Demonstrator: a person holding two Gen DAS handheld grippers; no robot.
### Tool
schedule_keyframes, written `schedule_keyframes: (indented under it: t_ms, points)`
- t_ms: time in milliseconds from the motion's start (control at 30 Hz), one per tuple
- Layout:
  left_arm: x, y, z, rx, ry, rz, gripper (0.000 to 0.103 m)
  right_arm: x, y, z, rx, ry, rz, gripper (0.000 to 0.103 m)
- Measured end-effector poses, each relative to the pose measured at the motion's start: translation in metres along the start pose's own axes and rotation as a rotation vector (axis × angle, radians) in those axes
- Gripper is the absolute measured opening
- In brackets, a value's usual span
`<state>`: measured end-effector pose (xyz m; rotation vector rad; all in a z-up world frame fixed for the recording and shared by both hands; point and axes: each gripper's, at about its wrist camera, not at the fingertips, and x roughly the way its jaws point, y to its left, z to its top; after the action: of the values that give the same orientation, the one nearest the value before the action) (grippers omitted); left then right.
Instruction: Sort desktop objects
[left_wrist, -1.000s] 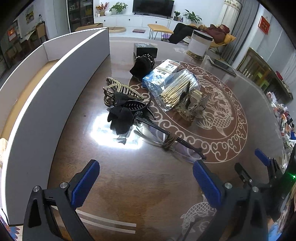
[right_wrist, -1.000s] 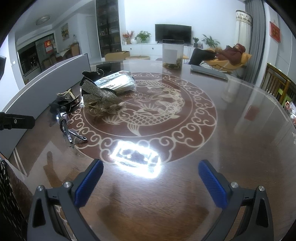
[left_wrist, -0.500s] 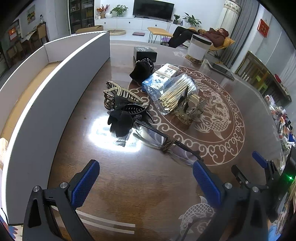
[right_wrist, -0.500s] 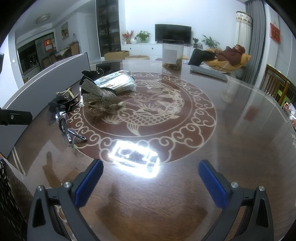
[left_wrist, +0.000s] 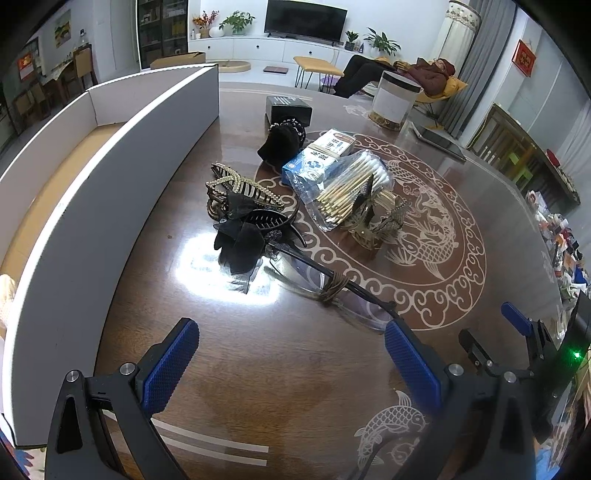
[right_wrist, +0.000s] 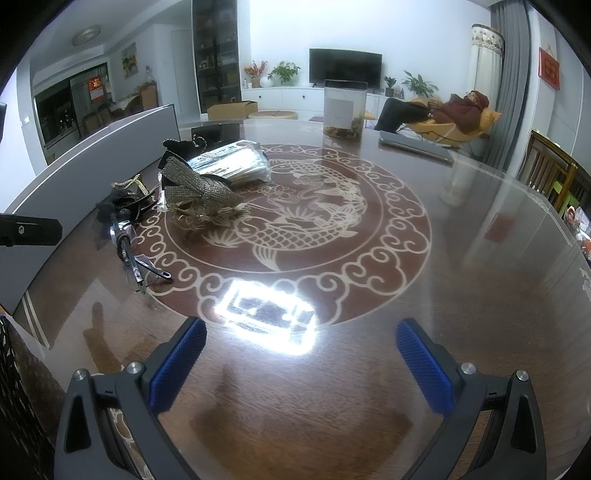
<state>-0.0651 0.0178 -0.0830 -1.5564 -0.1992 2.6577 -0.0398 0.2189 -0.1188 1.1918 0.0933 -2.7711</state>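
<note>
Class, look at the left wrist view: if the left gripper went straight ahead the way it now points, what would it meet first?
Most likely the eyeglasses, lying directly ahead of the open left gripper; the black bow hair clip sits just beyond. Depth is uncertain in the fisheye view.

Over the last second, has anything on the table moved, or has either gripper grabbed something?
The left gripper pulled back a little from the cluster, so the black-framed glasses and black fabric bow clip sit slightly farther off. Nothing was taken hold of or let go. The right gripper barely shifted; both are open and empty. The clear bag of cotton swabs and the long white cardboard box lie as before.
</note>
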Motion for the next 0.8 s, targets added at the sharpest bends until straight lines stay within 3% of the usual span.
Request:
schedule_keyframes:
  t_ms: [800]
  points:
    - [0.0005,-0.0007,-0.0015,0.003,0.006,-0.007,0.102,0.0022,0.0026,0.0009,-0.008,0.012,-0.010,0.103]
